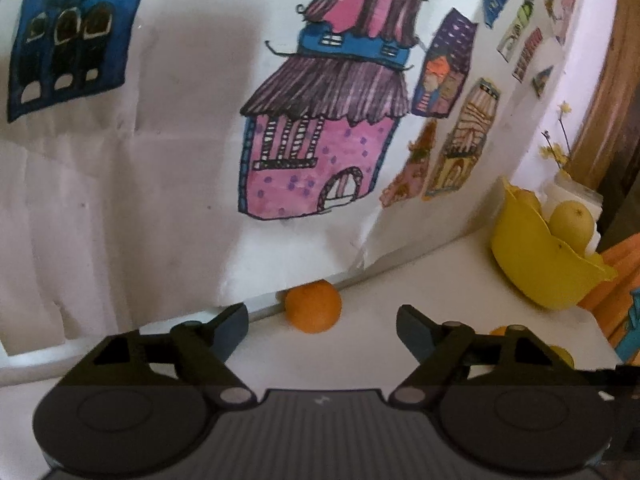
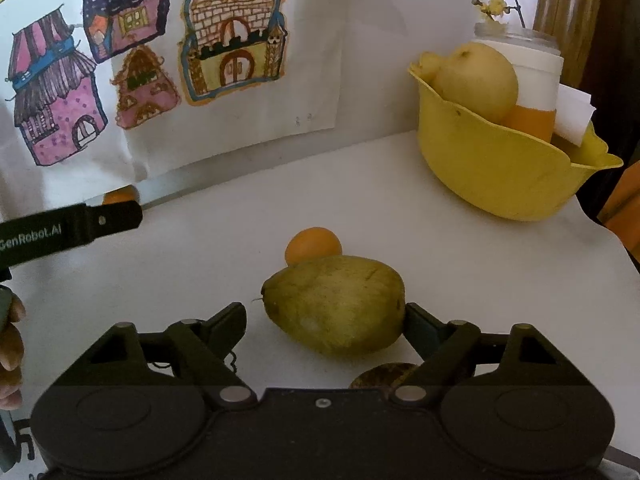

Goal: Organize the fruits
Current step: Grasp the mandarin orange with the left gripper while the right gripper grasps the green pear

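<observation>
Fruits partly sorted: yellow bowl point(image 2: 492, 176) upper right holds some; pear point(image 2: 336, 304), orange point(image 1: 313, 306) remain; right gripper point(image 2: 325, 320), left gripper point(image 1: 322, 330) both apart, empty.

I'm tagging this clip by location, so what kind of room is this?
Probably a home, perhaps a child's or family room: hand-drawn coloured house pictures taped to the white wall, a yellow plastic fruit bowl on a white table, and a jar of flowering twigs.
</observation>
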